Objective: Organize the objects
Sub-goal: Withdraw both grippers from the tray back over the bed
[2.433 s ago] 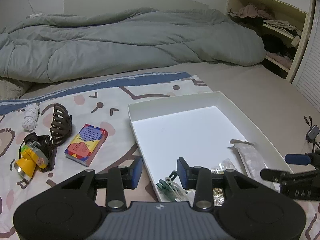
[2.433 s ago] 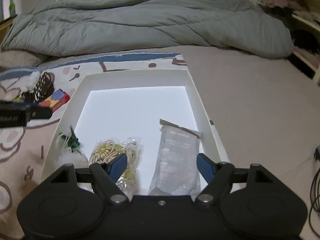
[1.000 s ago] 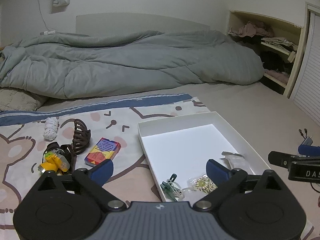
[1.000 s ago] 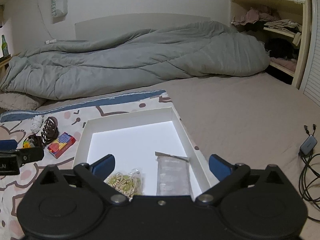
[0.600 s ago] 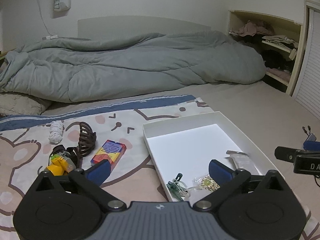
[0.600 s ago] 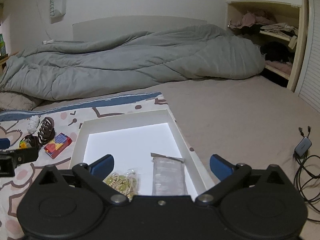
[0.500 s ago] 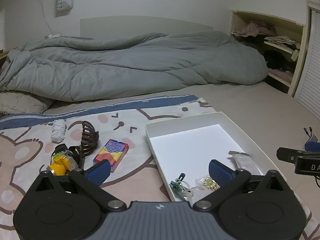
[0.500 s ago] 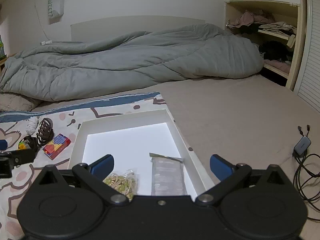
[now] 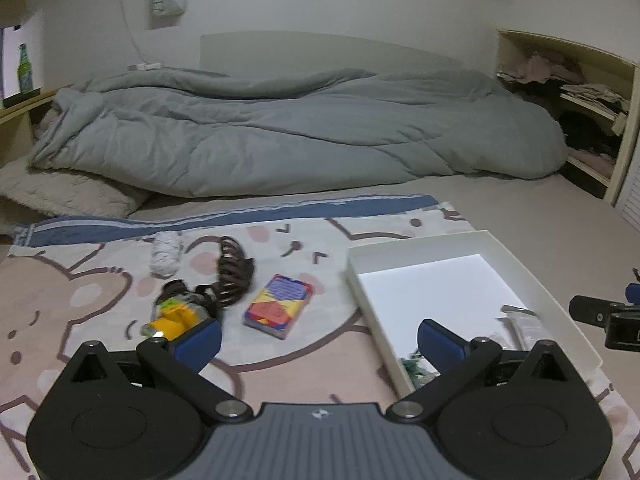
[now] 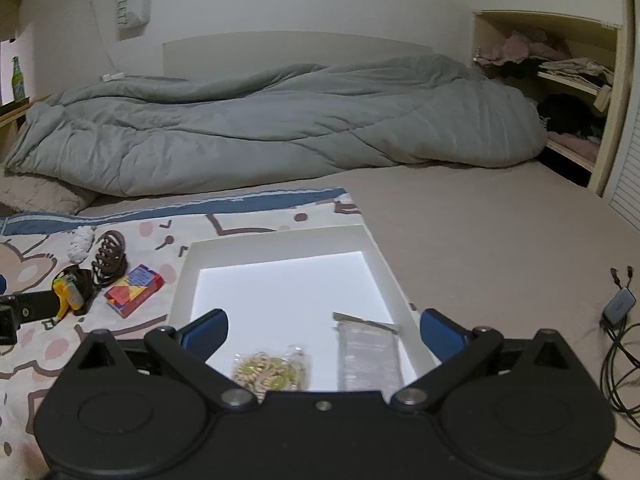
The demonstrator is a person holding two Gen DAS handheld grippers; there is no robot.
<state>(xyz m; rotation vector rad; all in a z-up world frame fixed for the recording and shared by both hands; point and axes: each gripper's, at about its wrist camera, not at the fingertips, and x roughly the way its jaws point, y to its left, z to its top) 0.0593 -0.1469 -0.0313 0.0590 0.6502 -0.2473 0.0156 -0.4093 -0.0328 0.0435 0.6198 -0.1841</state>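
A white tray (image 9: 536, 280) (image 10: 384, 264) lies on the patterned mat. Inside it are a bag of rubber bands (image 10: 272, 372), a clear packet (image 10: 368, 354) and green clips (image 9: 412, 368). Left of the tray on the mat lie a colourful card box (image 9: 278, 306) (image 10: 134, 290), a brown hair claw (image 9: 232, 274) (image 10: 109, 258), a yellow toy (image 9: 176, 316) (image 10: 66, 298) and a white cloth roll (image 9: 164, 254) (image 10: 80, 244). My left gripper (image 9: 318, 338) is open above the mat, empty. Over the tray's near end my right gripper (image 10: 322, 330) is open, empty too.
A grey duvet (image 9: 300, 132) is heaped at the back of the bed. Shelves with clothes (image 10: 560, 80) stand at the right. A cable with an adapter (image 10: 618, 308) lies on the bare sheet to the right of the tray.
Both grippers have opened wide and drawn back and up from the tray. The left view has since swung left toward the loose items on the mat.
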